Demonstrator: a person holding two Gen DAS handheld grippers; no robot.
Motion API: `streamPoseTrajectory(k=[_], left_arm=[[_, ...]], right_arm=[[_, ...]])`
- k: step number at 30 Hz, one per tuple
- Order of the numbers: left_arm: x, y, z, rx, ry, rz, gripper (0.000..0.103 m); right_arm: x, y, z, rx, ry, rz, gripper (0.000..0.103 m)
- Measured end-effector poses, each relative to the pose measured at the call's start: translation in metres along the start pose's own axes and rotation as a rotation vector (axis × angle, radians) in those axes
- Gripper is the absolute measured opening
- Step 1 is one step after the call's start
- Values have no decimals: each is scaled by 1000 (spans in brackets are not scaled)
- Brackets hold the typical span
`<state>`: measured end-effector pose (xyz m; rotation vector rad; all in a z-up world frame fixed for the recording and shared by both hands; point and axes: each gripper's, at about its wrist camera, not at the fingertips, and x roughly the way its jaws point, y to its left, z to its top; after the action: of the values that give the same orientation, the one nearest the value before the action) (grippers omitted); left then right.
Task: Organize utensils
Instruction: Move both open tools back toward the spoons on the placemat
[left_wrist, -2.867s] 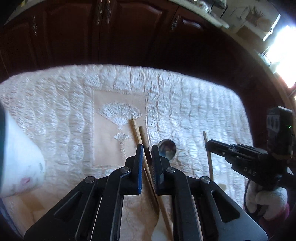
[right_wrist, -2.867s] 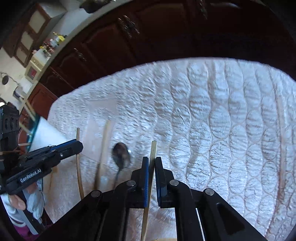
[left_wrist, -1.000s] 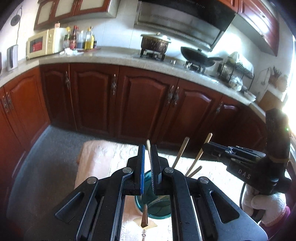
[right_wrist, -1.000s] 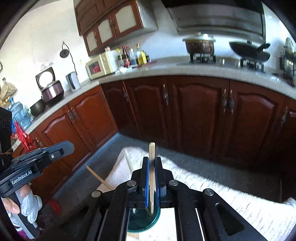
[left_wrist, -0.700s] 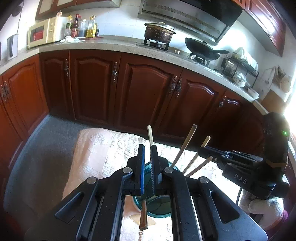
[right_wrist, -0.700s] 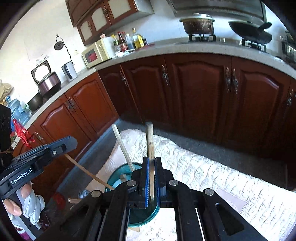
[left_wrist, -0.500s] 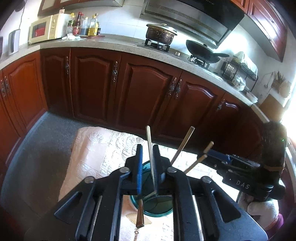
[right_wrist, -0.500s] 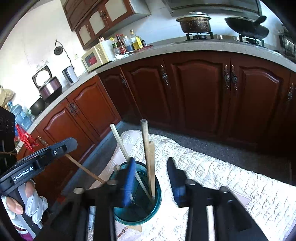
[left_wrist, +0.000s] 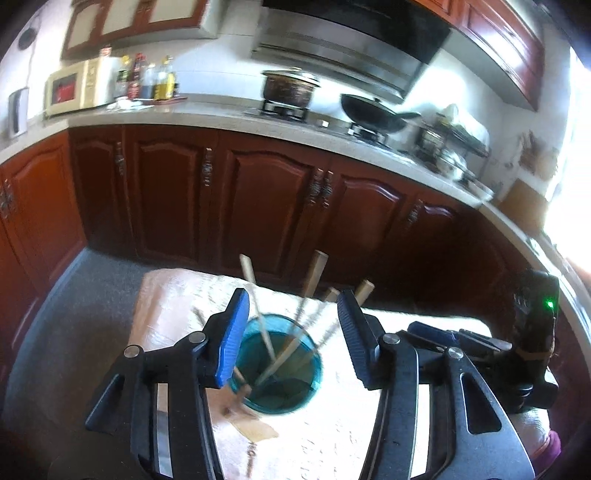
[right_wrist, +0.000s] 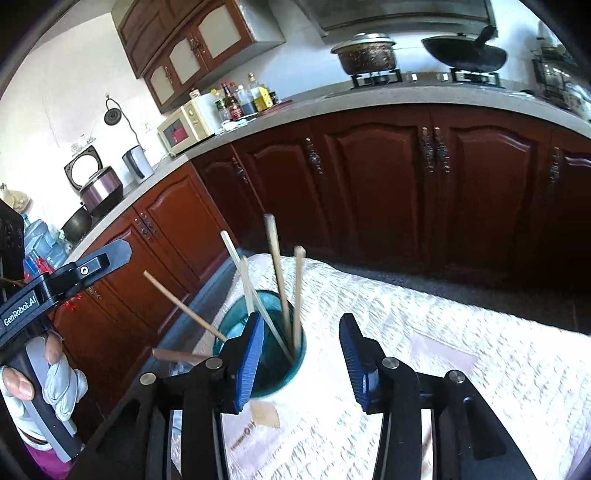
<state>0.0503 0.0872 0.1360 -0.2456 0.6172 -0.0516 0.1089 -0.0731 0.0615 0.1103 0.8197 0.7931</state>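
Note:
A teal cup (left_wrist: 275, 384) stands on the white quilted cloth (left_wrist: 332, 435) and holds several wooden chopsticks (left_wrist: 312, 275) that lean out of it. My left gripper (left_wrist: 291, 332) is open and empty just above the cup, one finger on each side. In the right wrist view the same cup (right_wrist: 275, 369) with its chopsticks (right_wrist: 275, 254) sits between and behind my right gripper (right_wrist: 301, 354), which is open and empty. The right gripper's body shows at the right of the left wrist view (left_wrist: 480, 347); the left gripper's finger shows at the left of the right wrist view (right_wrist: 85, 271).
Dark red kitchen cabinets (left_wrist: 258, 199) run behind the table, with a stone counter (right_wrist: 406, 94), a pot, a wok and a microwave (right_wrist: 184, 127) on it. A tan paper label (left_wrist: 255, 430) lies on the cloth in front of the cup. Grey floor lies beyond the table's far edge.
Both grippers carried chopsticks from the cloth to the cup, then opened and let them go. The chopsticks now stand in the cup, and both pairs of jaws are wide apart.

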Motion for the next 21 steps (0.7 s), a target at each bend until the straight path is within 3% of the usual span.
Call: streamPoseTrajectory(k=[10,21], left_arm=[[28,-89,-68,160,134,-125,49],[86,-129,-121,249,250,-79,49]], right_arm=[[-48,-40,-63,51,18,-165,41],[-81,-100,-120,153,69,-316,42]])
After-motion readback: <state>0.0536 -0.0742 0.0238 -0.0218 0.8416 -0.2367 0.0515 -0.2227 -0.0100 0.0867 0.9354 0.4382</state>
